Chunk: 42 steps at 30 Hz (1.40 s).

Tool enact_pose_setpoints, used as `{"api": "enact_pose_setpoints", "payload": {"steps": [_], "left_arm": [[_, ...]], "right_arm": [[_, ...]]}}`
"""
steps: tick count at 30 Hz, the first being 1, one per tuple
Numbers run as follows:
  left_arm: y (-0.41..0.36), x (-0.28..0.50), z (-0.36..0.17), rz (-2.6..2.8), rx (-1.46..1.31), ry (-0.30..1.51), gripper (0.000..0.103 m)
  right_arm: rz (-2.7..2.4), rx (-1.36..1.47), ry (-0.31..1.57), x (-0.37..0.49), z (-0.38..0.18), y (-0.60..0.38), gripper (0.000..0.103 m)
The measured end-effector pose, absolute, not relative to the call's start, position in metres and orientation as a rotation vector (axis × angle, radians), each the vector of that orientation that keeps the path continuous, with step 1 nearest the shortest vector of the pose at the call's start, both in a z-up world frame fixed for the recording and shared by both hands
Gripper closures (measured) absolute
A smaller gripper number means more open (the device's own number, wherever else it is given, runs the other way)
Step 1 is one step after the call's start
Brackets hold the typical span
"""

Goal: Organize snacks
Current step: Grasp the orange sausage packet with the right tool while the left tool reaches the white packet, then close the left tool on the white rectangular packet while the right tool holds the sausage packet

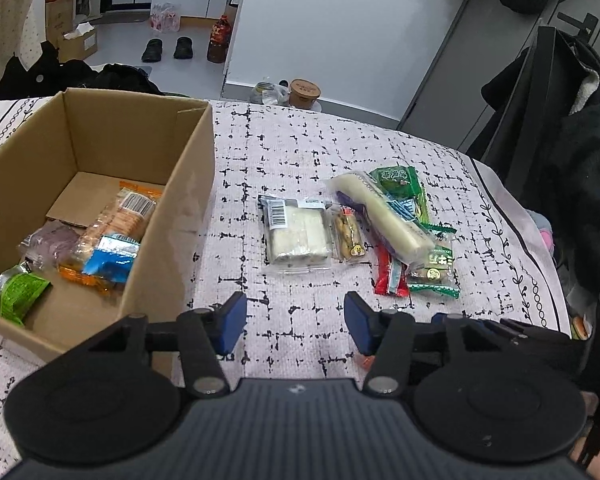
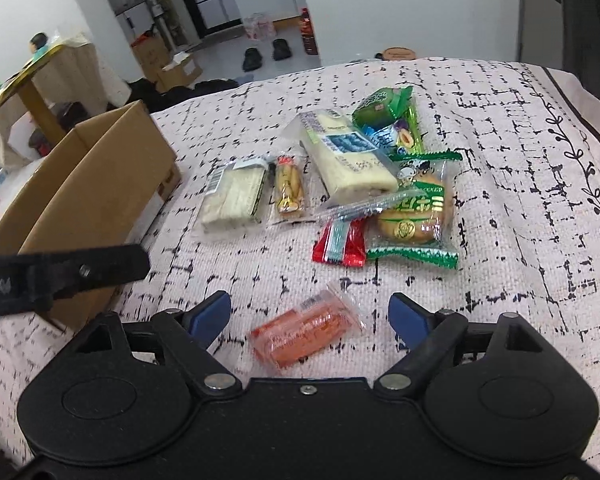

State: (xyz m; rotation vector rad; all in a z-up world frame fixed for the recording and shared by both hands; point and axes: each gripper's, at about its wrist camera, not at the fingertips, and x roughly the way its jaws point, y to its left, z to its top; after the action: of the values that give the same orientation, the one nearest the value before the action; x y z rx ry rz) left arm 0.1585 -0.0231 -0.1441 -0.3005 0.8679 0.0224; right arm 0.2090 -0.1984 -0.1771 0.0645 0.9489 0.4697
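i am partway through sorting snacks into a cardboard box [image 1: 100, 184] that sits at the left of a table [image 1: 300, 148] covered in a pale cloth with black dashes. the box already holds several packets, among them a blue one, an orange one and a green one.

my right gripper [image 2: 310, 314] hovers low with its blue-padded fingers [image 2: 210, 314] spread wide, and an orange wrapped snack [image 2: 306, 330] lies on the cloth between them, not yet touched as far as i can tell. this looks like the pick in hand. my left gripper [image 1: 296, 322] also has its fingers spread and holds nothing; it hangs over bare cloth just right of the box's near corner.

further from me, still waiting on the table, lie a white layered cake packet [image 2: 234, 196], a small packet of biscuit sticks [image 2: 288, 188], a long pale roll [image 2: 350, 156], a red packet [image 2: 340, 242], a green-trimmed bun packet [image 2: 416, 216] and a green sweet [image 2: 380, 106], the last four overlapping in a heap.

next, i judge, the right fingers should close on the orange snack across its narrow side, lift, and carry it left over the box wall. the wrapper looks slippery and crinkly, so a firm, centred pinch seems wise.
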Motion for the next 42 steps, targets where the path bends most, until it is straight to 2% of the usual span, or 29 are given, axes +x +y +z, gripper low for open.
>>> {"api": "enact_pose_setpoints", "payload": {"steps": [2,7,12,15,17,18,19,21,27,42], "left_arm": [[-0.022,0.158,-0.144,0.02,-0.306,0.866,0.05],[-0.021,0.158,-0.144,0.018,-0.312,0.865,0.05],[-0.021,0.16,-0.147,0.015,-0.314,0.871,0.05],[-0.022,0.163,-0.15,0.013,-0.312,0.877,0.05],[-0.022,0.164,-0.153,0.015,-0.314,0.881,0.05],[-0.023,0.165,-0.153,0.017,-0.315,0.883,0.05],[-0.023,0.166,-0.154,0.02,-0.316,0.885,0.05],[-0.024,0.168,-0.156,0.024,-0.317,0.89,0.05],[-0.028,0.174,-0.157,0.024,-0.307,0.891,0.05],[-0.042,0.208,-0.166,0.036,-0.272,0.874,0.049]], "right_arm": [[0.454,0.057,0.944,0.213,-0.178,-0.195,0.022],[0.412,0.037,0.968,0.218,-0.185,-0.192,0.034],[0.378,0.014,0.993,0.21,-0.185,-0.202,0.035],[0.362,0.001,1.001,0.205,-0.185,-0.211,0.039],[0.357,0.001,1.002,0.203,-0.184,-0.215,0.045],[0.351,0.001,1.005,0.203,-0.183,-0.217,0.055],[0.356,0.008,1.013,0.203,-0.183,-0.219,0.071],[0.37,0.033,1.03,0.204,-0.183,-0.223,0.079],[0.396,0.066,1.002,0.203,-0.177,-0.231,0.085],[0.413,0.113,0.936,0.206,-0.158,-0.244,0.086]]}}
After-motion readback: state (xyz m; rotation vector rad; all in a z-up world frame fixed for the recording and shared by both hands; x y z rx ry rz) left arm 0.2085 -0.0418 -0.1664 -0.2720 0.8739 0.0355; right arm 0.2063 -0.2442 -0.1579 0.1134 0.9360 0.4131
